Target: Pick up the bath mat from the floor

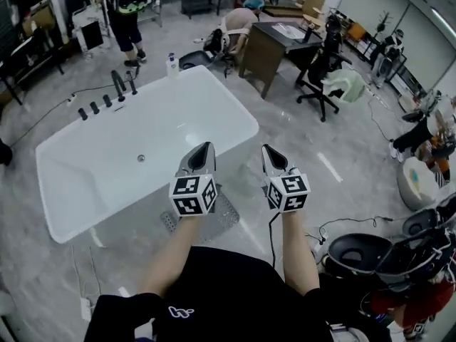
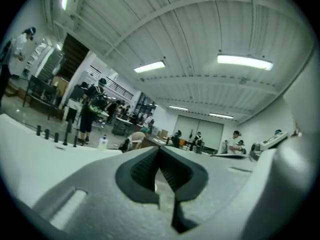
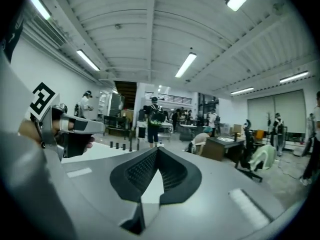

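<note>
The bath mat point(image 1: 222, 218) lies on the floor beside the bathtub point(image 1: 85, 164), lengthwise along it, below both closed, empty tongs (left gripper point(image 1: 205, 148) nearer than right gripper point(image 1: 268, 151)).

The bath mat point(image 1: 226, 214) is lying on the floor just beside the bathtub point(image 1: 50, 191), under the left gripper point(image 1: 204, 148). The right gripper point(image 1: 268, 151) is hanging beside the left one. Behind the bathtub, a worktop point(image 1: 274, 45) is standing with a chair point(image 1: 320, 70) at its right.
</note>
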Demonstrator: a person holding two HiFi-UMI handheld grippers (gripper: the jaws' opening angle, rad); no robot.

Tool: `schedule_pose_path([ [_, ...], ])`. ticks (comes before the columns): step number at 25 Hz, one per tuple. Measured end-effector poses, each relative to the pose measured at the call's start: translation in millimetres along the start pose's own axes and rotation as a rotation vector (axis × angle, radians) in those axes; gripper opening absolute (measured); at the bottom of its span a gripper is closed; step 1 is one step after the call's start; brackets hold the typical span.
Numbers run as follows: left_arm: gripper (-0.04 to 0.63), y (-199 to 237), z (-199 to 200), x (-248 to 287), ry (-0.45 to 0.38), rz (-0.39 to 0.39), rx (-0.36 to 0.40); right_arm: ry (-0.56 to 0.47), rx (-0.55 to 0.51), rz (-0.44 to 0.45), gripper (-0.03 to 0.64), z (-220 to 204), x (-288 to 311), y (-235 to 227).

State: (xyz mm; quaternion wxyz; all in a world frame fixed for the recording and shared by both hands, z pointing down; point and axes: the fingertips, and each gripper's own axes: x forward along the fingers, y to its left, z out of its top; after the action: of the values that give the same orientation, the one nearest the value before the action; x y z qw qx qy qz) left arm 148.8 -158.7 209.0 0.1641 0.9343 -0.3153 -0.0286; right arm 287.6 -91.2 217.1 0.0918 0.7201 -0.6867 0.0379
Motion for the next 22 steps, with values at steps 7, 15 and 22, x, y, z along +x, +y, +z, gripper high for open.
schedule_pose_path([
  [7,0.0,134.8,34.1,-72.2,-0.145,0.38,-0.045,-0.017,0.018,0.331,0.006,14.7,111.0,101.3],
  [15,0.0,144.4,25.6,-128.4,-0.208,0.674,-0.09,-0.027,-0.117,0.477,0.006,28.9,131.2,125.7],
  [22,0.0,119.6,30.9,-119.2,-0.221,0.702,-0.072,-0.019,-0.097,0.543,0.006,26.7,129.6,104.3],
])
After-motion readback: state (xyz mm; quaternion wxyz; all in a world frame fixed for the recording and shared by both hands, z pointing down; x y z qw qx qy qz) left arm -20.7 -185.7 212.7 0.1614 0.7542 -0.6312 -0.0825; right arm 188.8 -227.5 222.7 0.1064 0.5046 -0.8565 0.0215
